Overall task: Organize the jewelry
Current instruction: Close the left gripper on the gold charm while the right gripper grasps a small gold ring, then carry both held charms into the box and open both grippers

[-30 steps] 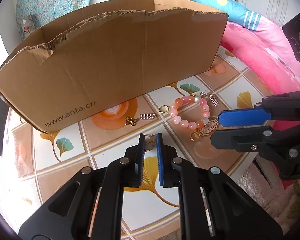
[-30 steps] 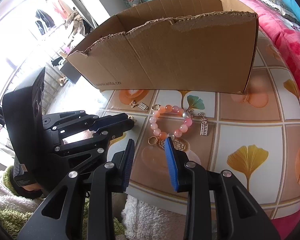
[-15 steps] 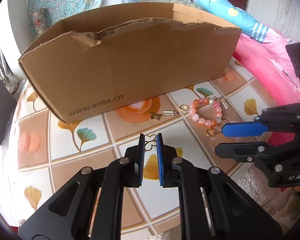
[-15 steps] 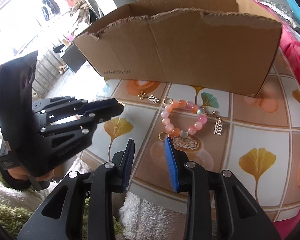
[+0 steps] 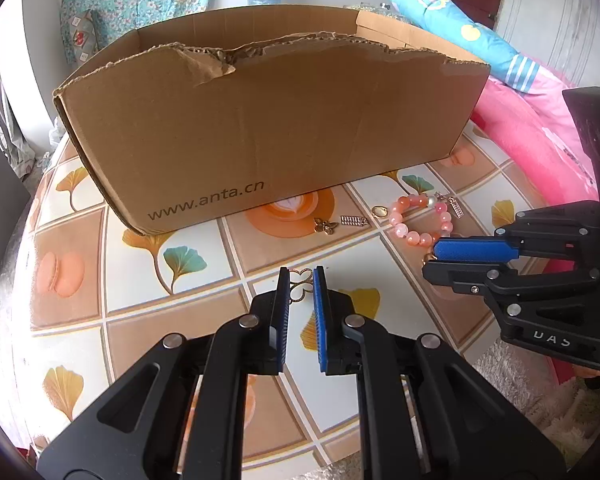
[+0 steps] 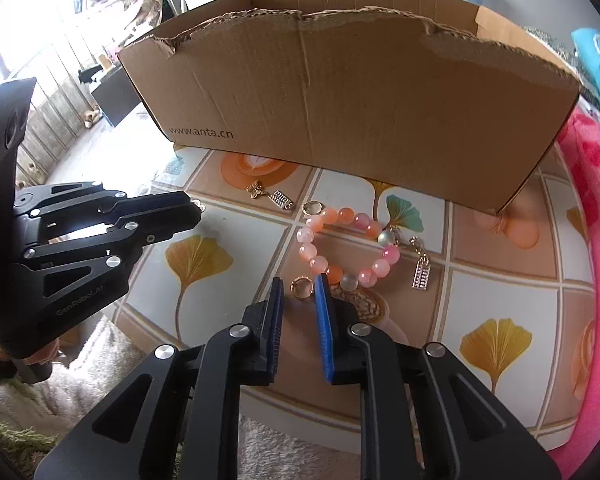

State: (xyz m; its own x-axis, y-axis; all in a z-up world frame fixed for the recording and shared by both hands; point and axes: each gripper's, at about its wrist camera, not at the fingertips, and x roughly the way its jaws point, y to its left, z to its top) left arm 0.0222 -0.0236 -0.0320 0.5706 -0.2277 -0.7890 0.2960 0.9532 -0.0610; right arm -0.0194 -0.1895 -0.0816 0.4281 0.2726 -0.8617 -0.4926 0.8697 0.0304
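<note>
My left gripper (image 5: 301,278) is shut on a small gold clover charm (image 5: 300,286) and holds it above the table, in front of the open cardboard box (image 5: 260,128). My right gripper (image 6: 299,286) is open, its tips on either side of a gold ring (image 6: 302,287) attached to the pink bead bracelet (image 6: 346,246) on the table. A gold butterfly charm (image 6: 257,190), a small abacus charm (image 6: 281,199) and an oval gold ring (image 6: 311,208) lie near the box's front wall. In the left wrist view the right gripper (image 5: 440,258) partly hides the bracelet (image 5: 420,220).
The table (image 5: 80,280) has a tiled ginkgo-leaf cover. The box (image 6: 340,112) stands along its far side. A pink blanket (image 5: 540,140) lies to the right. White and green fluffy cloth (image 6: 100,360) lies below the near edge.
My left gripper has risen and pulled back with the clover charm. My right gripper has moved forward and down, and its tips now flank the bracelet's gold ring.
</note>
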